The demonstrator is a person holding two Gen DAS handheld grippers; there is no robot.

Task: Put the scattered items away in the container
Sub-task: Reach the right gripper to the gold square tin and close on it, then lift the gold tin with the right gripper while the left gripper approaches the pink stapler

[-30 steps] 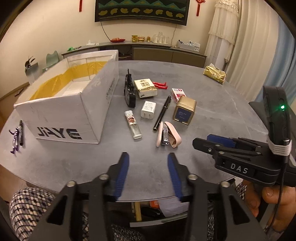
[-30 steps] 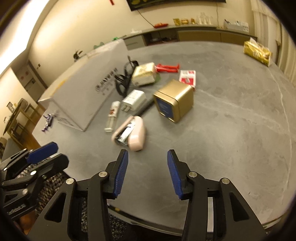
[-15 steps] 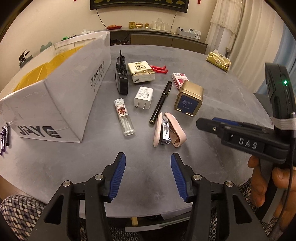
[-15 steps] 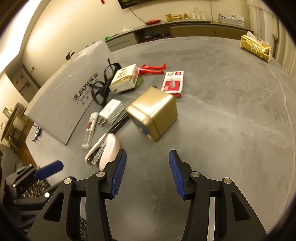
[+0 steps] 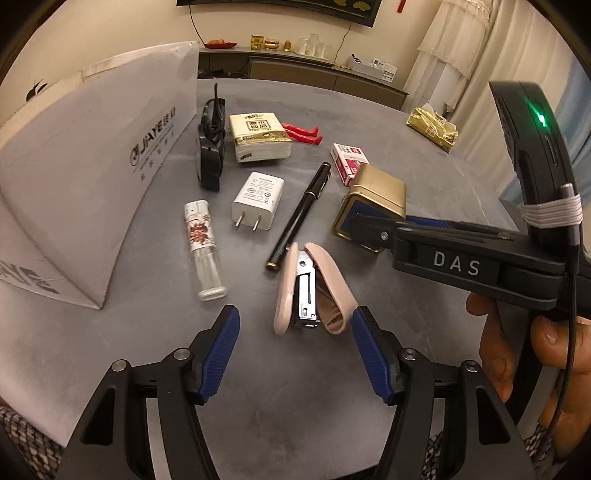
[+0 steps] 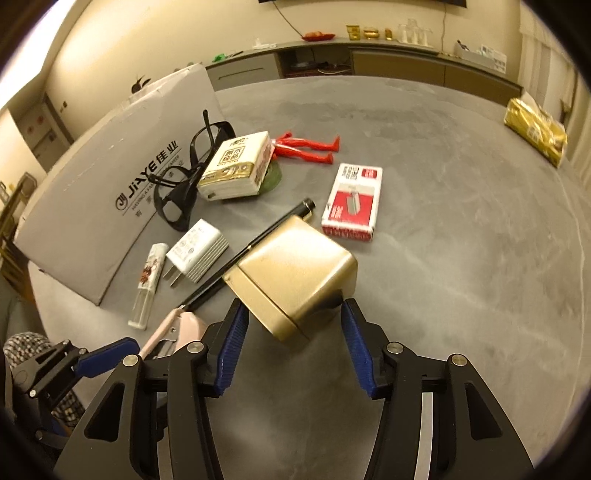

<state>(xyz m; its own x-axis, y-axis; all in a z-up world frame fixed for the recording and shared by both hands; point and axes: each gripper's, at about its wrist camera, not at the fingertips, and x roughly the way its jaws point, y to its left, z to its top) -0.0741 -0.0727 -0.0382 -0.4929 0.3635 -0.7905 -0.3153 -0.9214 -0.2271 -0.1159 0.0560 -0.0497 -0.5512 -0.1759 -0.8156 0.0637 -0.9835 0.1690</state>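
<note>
1. Gold tin (image 6: 295, 273): one, between your right gripper's (image 6: 291, 339) spread fingers, ungripped.
2. One pink stapler (image 5: 312, 291) just ahead of your open left gripper (image 5: 295, 354).
3. One cardboard box (image 5: 92, 162) sits front-left.

I'm in a home dining or living room. Ahead of me a round grey tabletop (image 6: 461, 229) stands before a long low sideboard (image 6: 399, 62) carrying glasses (image 5: 314, 42), gold ornaments (image 5: 271, 43) and a dish of red fruit (image 5: 221, 44). White lace curtains (image 5: 465, 44) hang far right, and a framed picture (image 5: 280, 7) hangs above the sideboard.
</note>
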